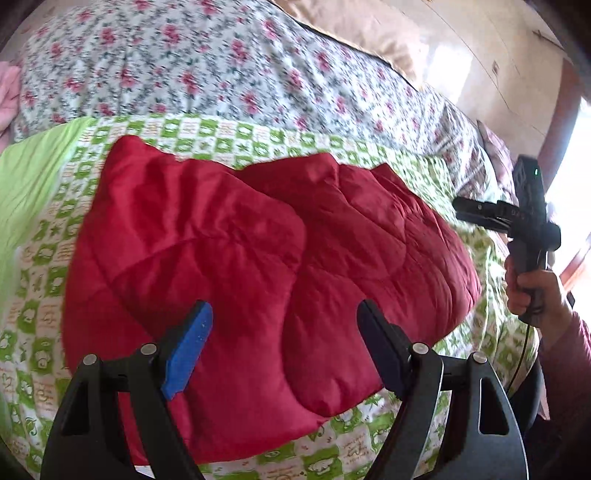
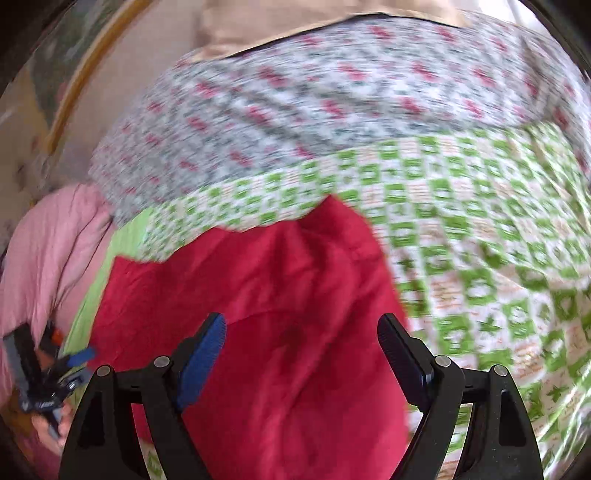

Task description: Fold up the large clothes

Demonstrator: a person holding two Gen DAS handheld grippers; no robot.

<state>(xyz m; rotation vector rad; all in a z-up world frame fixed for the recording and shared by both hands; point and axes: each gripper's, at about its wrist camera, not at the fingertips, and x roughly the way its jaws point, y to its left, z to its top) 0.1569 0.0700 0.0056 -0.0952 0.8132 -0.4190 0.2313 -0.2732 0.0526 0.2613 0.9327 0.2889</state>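
Left wrist view looks down past the left claw (image 1: 284, 332), its two fingers spread wide with nothing between them, onto a red quilted jacket (image 1: 258, 258) lying folded on a green-and-white checked sheet (image 1: 44, 332) that covers the bed. Beyond the sheet lies a flowered blanket (image 1: 184, 66), with a tan pillow (image 1: 354, 26) behind it. At the right edge a hand (image 1: 535, 291) in a pink sleeve holds the right claw (image 1: 476, 214) above the bed, clear of the jacket. Right wrist view is blurred, yet it shows the right claw (image 2: 303, 354) spread and empty above the red jacket (image 2: 277, 314), with the checked sheet (image 2: 480, 240) to the right and a pink cloth (image 2: 48, 251) at the left edge.
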